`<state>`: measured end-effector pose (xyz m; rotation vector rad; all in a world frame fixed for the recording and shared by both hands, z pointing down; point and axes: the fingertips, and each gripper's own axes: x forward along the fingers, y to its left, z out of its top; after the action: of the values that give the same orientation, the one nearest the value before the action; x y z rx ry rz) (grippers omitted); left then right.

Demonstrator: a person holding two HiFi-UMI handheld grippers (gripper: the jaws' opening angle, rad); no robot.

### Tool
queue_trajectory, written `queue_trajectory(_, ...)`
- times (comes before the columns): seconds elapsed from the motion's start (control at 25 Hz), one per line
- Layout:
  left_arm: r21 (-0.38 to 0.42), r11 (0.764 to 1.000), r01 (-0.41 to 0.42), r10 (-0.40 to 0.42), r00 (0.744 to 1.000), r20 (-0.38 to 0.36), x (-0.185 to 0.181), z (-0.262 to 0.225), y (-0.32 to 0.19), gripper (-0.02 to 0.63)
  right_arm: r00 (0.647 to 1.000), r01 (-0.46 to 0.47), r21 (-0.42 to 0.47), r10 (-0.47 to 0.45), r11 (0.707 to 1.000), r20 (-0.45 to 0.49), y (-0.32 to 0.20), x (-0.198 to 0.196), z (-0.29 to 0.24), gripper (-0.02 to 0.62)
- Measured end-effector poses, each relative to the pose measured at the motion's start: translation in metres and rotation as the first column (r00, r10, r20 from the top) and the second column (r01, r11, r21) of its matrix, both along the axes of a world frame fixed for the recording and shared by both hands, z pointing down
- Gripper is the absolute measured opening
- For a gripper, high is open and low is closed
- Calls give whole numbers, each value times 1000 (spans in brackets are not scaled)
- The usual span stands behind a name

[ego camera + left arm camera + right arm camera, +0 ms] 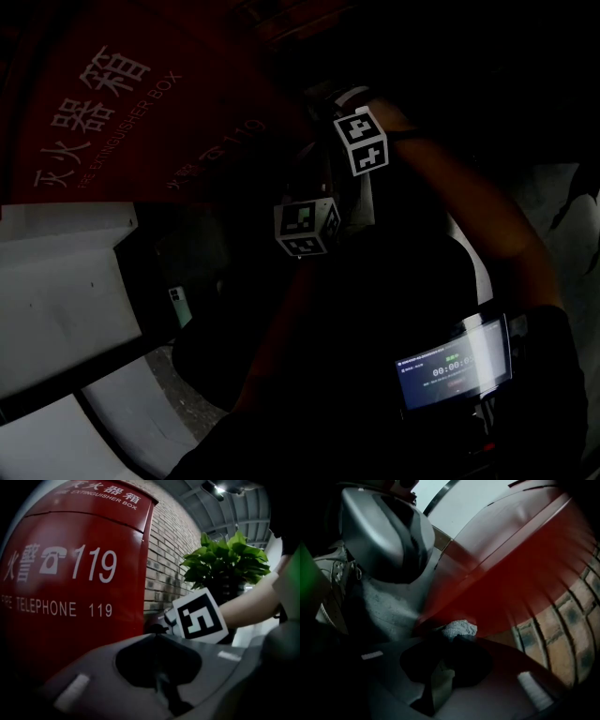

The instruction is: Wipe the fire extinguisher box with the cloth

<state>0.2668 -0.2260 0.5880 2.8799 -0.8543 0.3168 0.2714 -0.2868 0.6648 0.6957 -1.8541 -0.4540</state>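
The red fire extinguisher box (103,112) fills the upper left of the dark head view, and its front with "119" (70,588) fills the left gripper view. My right gripper (457,637) is shut on a pale grey cloth (459,629), whose tuft shows at the jaw tips against the box's red side (511,573). Its marker cube (361,141) is the higher one in the head view. My left gripper (157,632) sits just before the box's front corner with its jaws together and nothing seen in them. Its marker cube (305,225) hangs lower.
A brick wall (168,559) runs behind the box, with a potted plant (229,559) beyond it. A lit screen with a timer (455,366) is at lower right. Pale paving (56,300) lies at left. A shoe (335,578) shows on the ground.
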Motion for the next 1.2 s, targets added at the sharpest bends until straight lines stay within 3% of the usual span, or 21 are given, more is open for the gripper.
queue_trajectory(0.16, -8, 1000, -11, 11, 1000, 0, -2, -3, 5, 3, 1000, -22, -13, 23, 1000, 20, 4, 1, 4, 43)
queue_trajectory(0.32, 25, 999, -38, 38, 999, -25, 2, -31, 9, 3, 996, -84, 115, 80, 990, 38, -6, 19, -50, 43)
queue_trajectory(0.48, 62, 996, -59, 63, 996, -70, 11, -83, 14, 3, 986, -166, 340, 158, 926, 52, -18, 33, -151, 43)
queue_trajectory(0.68, 115, 991, -74, 87, 990, -112, 26, -157, 22, 3, 970, -242, 502, 212, 830, 118, -21, 48, -270, 43)
queue_trajectory(1.08, 201, 975, -93, 124, 982, -145, 44, -240, 24, 3, 957, -283, 650, 250, 705, 144, -40, 73, -407, 43)
queue_trajectory(1.2, 211, 972, -101, 136, 978, -158, 46, -247, 24, 3, 958, -281, 670, 235, 687, 161, -49, 74, -431, 43)
